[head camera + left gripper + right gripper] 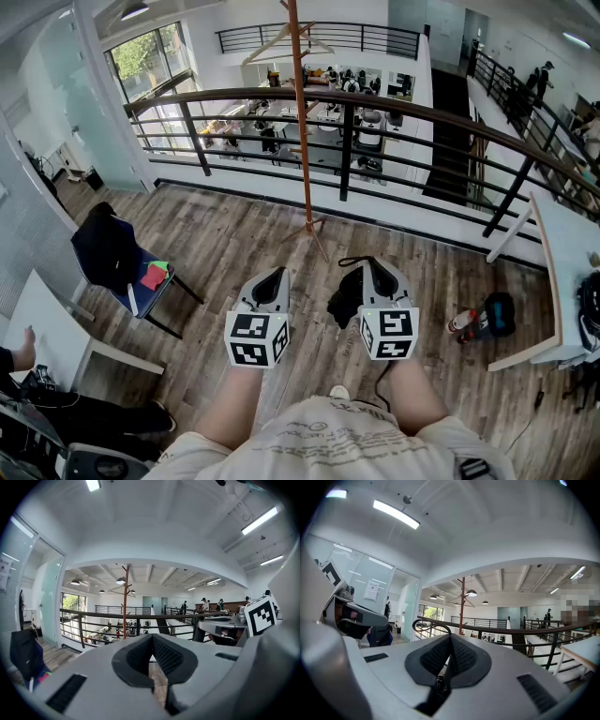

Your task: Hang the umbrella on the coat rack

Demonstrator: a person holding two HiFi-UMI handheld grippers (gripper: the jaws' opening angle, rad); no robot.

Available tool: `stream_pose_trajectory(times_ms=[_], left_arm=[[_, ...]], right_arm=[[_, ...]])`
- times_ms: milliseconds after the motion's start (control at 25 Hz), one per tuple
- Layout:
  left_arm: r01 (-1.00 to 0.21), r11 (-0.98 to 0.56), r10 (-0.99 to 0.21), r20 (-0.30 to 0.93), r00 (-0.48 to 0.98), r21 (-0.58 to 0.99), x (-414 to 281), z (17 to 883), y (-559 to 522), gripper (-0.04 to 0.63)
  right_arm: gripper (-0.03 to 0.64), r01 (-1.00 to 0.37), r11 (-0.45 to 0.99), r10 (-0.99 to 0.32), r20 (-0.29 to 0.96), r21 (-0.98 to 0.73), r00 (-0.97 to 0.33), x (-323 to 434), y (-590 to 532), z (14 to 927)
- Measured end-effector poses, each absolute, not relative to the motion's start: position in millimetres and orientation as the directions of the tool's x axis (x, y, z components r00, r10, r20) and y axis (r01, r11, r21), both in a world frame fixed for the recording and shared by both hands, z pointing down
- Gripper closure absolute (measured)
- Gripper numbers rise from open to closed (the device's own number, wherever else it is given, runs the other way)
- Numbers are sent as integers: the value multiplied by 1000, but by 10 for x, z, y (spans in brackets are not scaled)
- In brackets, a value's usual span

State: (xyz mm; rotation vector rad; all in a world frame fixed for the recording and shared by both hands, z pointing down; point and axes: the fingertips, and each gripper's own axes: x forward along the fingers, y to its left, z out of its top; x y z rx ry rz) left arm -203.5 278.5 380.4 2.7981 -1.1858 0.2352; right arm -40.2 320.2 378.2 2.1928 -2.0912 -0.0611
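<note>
The coat rack (301, 122) is a thin brown pole with upper pegs, standing on the wood floor just before the railing, ahead of both grippers. It also shows far off as the coat rack (124, 603) and the coat rack (461, 605). My right gripper (367, 266) is shut on a folded black umbrella (345, 296), which hangs at its left side. The umbrella's strap loop (432, 625) curls up past the right gripper (451, 637). My left gripper (275, 275) is beside it, shut and holding nothing, as the left gripper (152, 637) confirms.
A dark metal railing (394, 105) runs across behind the rack, over a lower floor. A chair draped with a dark jacket (111, 249) stands at left. A white table (560, 281) is at right, with a bag and bottle (480, 321) on the floor by it.
</note>
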Motion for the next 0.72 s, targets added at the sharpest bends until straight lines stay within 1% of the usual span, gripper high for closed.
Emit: stream_pose_trajectory(times_ms=[400, 720], left_arm=[[-720, -694, -703, 204, 682, 13, -1708, 3857, 2648, 591], [-738, -674, -719, 205, 665, 28, -1275, 3885, 2429, 591]], right_arm=[[611, -996, -14, -999, 45, 86, 18, -181, 2990, 3813], [611, -999, 24, -999, 38, 39, -22, 221, 2745, 3790]])
